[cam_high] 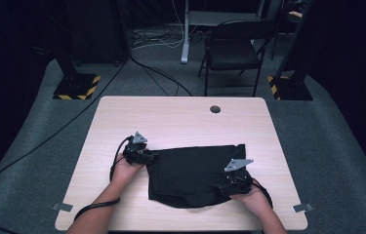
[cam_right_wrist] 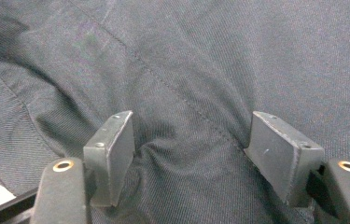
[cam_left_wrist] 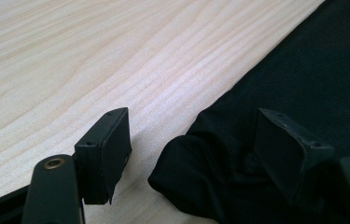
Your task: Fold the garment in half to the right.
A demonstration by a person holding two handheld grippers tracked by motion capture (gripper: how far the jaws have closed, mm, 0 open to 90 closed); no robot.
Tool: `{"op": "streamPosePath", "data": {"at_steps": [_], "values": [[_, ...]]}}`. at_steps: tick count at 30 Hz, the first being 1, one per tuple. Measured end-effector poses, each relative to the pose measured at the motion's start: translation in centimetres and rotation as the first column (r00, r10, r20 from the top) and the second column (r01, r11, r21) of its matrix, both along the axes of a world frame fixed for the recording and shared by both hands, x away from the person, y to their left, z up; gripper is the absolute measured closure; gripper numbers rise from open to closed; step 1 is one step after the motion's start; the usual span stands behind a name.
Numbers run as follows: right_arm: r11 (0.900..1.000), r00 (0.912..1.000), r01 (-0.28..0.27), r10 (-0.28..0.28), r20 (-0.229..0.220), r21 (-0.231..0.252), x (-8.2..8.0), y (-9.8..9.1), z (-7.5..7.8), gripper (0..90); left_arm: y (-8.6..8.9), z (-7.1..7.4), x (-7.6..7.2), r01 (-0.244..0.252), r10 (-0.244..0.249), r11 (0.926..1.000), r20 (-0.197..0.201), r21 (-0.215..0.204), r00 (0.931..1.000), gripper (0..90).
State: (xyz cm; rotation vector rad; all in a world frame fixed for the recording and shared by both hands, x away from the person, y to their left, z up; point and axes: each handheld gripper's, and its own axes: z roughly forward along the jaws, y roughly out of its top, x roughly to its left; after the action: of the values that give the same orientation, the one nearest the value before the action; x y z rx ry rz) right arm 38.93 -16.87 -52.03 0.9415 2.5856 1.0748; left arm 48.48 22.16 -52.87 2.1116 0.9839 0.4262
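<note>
A black cloth (cam_high: 195,175) lies flat on the desk (cam_high: 180,117). The left hand-held gripper (cam_left_wrist: 193,154) stands released at its bunched edge. The right hand-held gripper (cam_right_wrist: 191,149) rests released, jaws straddling a fold.

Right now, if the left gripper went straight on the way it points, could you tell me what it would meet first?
Most likely the bunched edge of the black cloth, which lies just ahead between the open jaws of the left gripper, toward its right jaw. Beside it is bare wooden table. Depth is hard to judge, so it may already be brushing the fabric.

garment (cam_right_wrist: 200,60): black woven cloth, matt, fine twill | table (cam_left_wrist: 116,60): pale wood grain, smooth, slight sheen
</note>
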Motion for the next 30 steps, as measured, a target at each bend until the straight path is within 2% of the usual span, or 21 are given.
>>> {"op": "streamPosePath", "data": {"at_steps": [8,15,21,24,26,30], "values": [[0.9999,0.9999,0.013,-0.013,0.004,0.009,0.2,-0.4,-0.1,31.2,0.0,-0.2,-0.1,-0.006,0.006,0.9999,0.018,-0.009,0.9998,27.2],[0.9964,0.9985,0.05,-0.048,-0.026,0.069,0.3,-0.8,-0.2,27.9,-0.1,-0.2,-0.2,-0.012,0.012,0.9999,0.018,-0.012,0.9998,27.4],[0.9877,0.9951,0.085,-0.078,-0.061,0.131,0.3,-1.1,0.1,24.1,-0.1,-0.2,-0.2,-0.012,0.012,0.9999,0.017,-0.011,0.9998,27.4],[0.987,0.9939,0.101,-0.095,-0.056,0.124,0.2,-1.0,0.5,21.7,-0.1,-0.2,-0.2,-0.013,0.013,0.9998,0.017,-0.013,0.9998,27.4],[0.9883,0.9921,0.114,-0.108,-0.063,0.101,0.2,-0.7,0.6,20.8,-0.1,-0.2,-0.2,-0.013,0.013,0.9998,0.017,-0.012,0.9998,27.4],[0.992,0.9931,0.104,-0.1,-0.062,0.072,0.2,-0.4,0.8,21.1,-0.1,-0.2,-0.2,-0.012,0.013,0.9999,0.017,-0.011,0.9998,27.4]]}}
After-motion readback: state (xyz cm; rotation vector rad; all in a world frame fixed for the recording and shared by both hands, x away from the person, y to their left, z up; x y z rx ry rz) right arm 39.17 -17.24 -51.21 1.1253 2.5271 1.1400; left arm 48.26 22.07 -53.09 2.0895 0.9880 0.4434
